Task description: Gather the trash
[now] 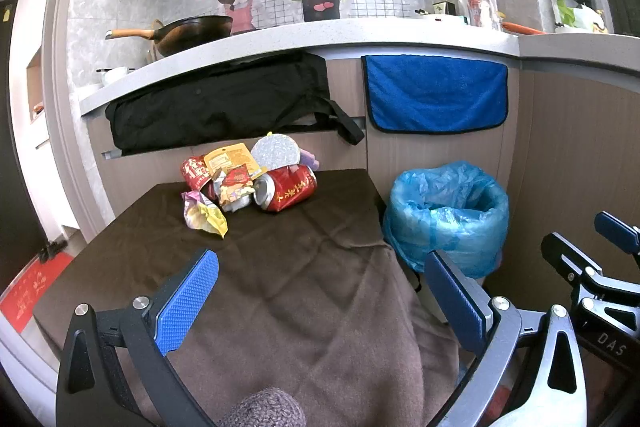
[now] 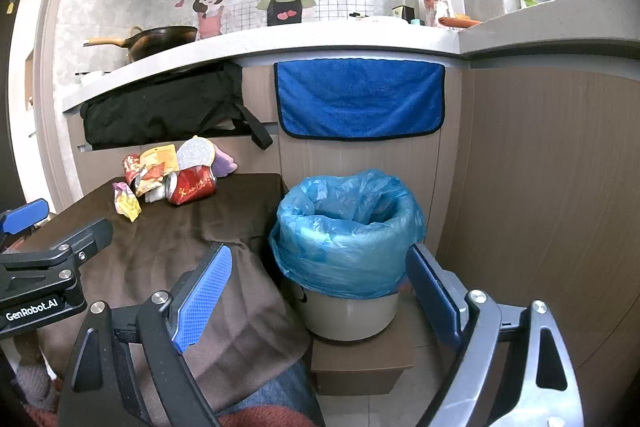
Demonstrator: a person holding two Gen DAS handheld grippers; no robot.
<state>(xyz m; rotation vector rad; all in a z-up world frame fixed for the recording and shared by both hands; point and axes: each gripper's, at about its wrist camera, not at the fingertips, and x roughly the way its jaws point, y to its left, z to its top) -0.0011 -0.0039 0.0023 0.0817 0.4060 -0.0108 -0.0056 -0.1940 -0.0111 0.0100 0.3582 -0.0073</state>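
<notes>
A pile of trash lies at the far end of a brown cloth-covered table [image 1: 304, 267]: a dented red can [image 1: 286, 187] on its side, a crumpled yellow-purple wrapper [image 1: 204, 214], red and orange snack packets [image 1: 224, 171] and a silver round pad [image 1: 276, 151]. The pile also shows in the right wrist view, with the can [image 2: 192, 186]. A white bin with a blue liner [image 1: 446, 213] stands right of the table, close in the right wrist view [image 2: 346, 231]. My left gripper [image 1: 320, 291] is open and empty over the near table. My right gripper [image 2: 320, 287] is open and empty before the bin.
A kitchen counter [image 1: 304, 37] runs behind, with a wok [image 1: 188, 33] and bottles on it. A black bag [image 1: 224, 99] and a blue towel [image 1: 436, 93] hang from its edge. The bin rests on a low brown box [image 2: 360, 363]. A wood panel wall [image 2: 540, 187] stands at the right.
</notes>
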